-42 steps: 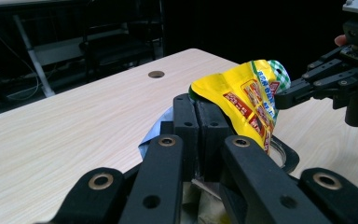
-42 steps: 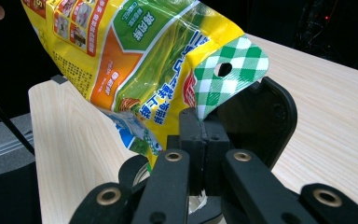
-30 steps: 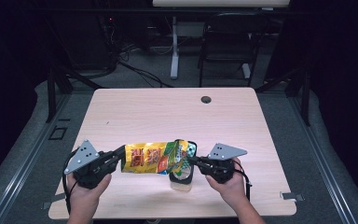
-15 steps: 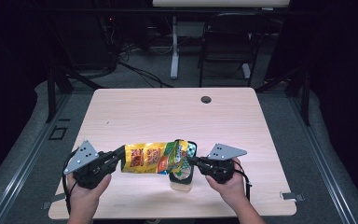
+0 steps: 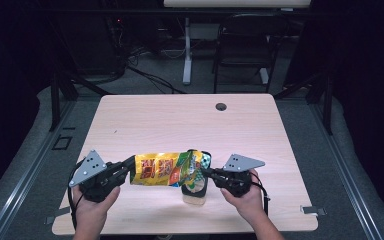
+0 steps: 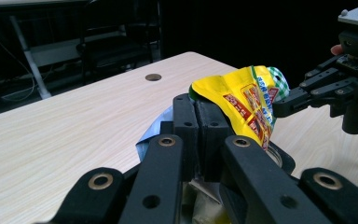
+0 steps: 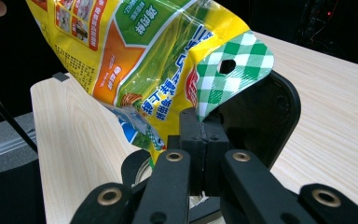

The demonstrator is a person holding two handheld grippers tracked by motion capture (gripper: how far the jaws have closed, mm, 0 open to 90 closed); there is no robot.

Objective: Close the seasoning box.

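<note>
My left gripper (image 5: 128, 165) and right gripper (image 5: 206, 173) each clamp an opposite end of the crinkly yellow-and-green foil snack bag (image 5: 165, 169), stretched between them above the table.

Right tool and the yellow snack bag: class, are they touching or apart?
Touching. The right gripper view shows the right tool with jaws closed on the checked edge of the yellow snack bag.

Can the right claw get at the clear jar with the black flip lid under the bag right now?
Probably not yet: the right claw is shut on the yellow-and-green snack bag, which hangs over the clear jar with the black flip lid; the left claw holds the other end.
</note>
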